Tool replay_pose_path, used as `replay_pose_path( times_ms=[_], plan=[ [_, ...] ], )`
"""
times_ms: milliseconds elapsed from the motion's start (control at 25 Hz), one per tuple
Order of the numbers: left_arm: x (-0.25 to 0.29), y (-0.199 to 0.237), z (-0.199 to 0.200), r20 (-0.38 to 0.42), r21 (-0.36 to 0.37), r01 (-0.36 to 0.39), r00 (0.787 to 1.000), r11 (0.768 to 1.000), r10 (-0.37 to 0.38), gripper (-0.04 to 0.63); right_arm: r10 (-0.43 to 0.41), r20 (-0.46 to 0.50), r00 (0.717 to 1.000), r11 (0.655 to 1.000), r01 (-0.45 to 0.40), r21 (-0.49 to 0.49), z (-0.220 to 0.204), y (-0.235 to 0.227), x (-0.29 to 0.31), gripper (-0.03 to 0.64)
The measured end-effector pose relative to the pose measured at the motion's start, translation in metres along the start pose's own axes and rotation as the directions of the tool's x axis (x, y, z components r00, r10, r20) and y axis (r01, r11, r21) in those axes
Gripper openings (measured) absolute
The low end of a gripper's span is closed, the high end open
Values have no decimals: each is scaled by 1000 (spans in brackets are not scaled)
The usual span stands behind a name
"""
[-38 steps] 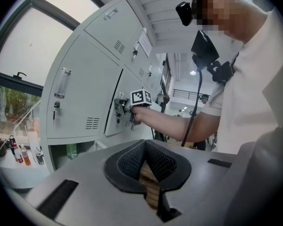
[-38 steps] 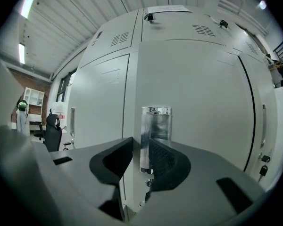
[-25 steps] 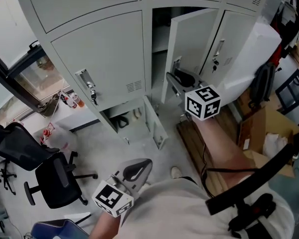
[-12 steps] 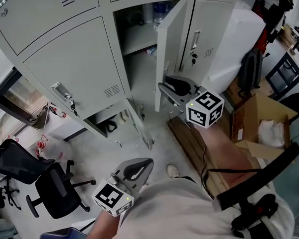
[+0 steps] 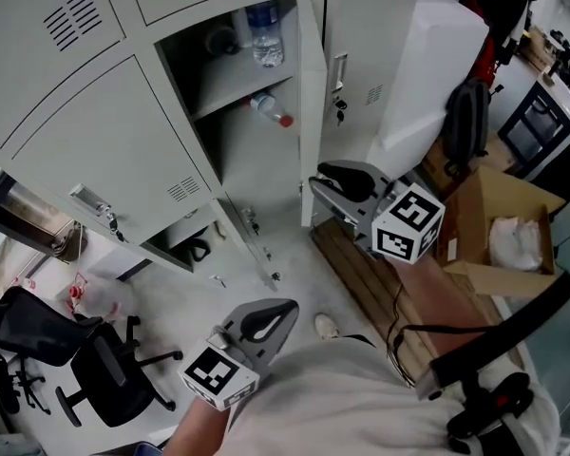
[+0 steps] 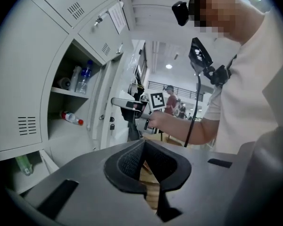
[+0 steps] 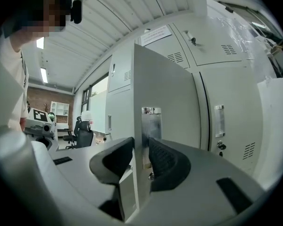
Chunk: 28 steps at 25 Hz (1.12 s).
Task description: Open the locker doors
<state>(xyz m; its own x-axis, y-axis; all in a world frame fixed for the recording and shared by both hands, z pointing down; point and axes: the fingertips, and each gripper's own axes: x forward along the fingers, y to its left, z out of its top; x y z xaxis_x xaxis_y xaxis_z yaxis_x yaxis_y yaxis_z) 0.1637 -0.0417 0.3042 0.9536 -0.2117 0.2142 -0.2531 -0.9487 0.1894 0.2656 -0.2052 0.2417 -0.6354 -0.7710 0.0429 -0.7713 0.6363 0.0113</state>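
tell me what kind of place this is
Probably a workshop or office back room: a bank of grey metal lockers, a black office chair on the floor, and an open cardboard box.

Two claws point(image 5: 264, 323) point(image 5: 347, 180) are showing, two locker doors point(image 5: 307, 112) point(image 5: 245, 240) are standing open, at least two plastic bottles point(image 5: 263, 31) point(image 5: 269, 109) are resting inside, and one cardboard box point(image 5: 475, 205) is sitting nearby.

Pale grey all over the lockers point(image 5: 123, 150), and the swung-out door point(image 5: 309, 112) is that same pale grey. Far inside, 1 clear bottle point(image 5: 266, 36) wears a blue label and 1 lying bottle point(image 5: 269, 108) has a red cap. The left gripper point(image 5: 287, 308) and right gripper point(image 5: 321, 186) are grey with black pads, and their cubes carry black-and-white square markers. Brown cardboard box point(image 5: 499, 226) on the right, black chair point(image 5: 104, 369) near left.
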Motion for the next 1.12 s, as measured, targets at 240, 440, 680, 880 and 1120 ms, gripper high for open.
replay_pose_path(
  times_ms=[240,440,680,880,1120],
  plan=[
    [36,-5,10,1,14,32,999,999,-32,11,18,2,1000,1000,-18,-14,-1,-17,-34,77],
    [67,-9,15,-7,27,56,998,998,-56,11,9,7,1000,1000,-9,-16,-2,-36,-59,60],
    [106,-12,25,-1,33,78,997,996,-78,12,2,14,1000,1000,-2,-7,-4,-64,-85,52],
    [133,-12,30,-6,38,77,997,996,-77,11,3,17,1000,1000,-3,7,-5,-91,-105,51],
    [158,-12,34,3,26,61,998,998,-62,11,28,26,999,999,-29,13,-5,-113,-117,49]
  ],
)
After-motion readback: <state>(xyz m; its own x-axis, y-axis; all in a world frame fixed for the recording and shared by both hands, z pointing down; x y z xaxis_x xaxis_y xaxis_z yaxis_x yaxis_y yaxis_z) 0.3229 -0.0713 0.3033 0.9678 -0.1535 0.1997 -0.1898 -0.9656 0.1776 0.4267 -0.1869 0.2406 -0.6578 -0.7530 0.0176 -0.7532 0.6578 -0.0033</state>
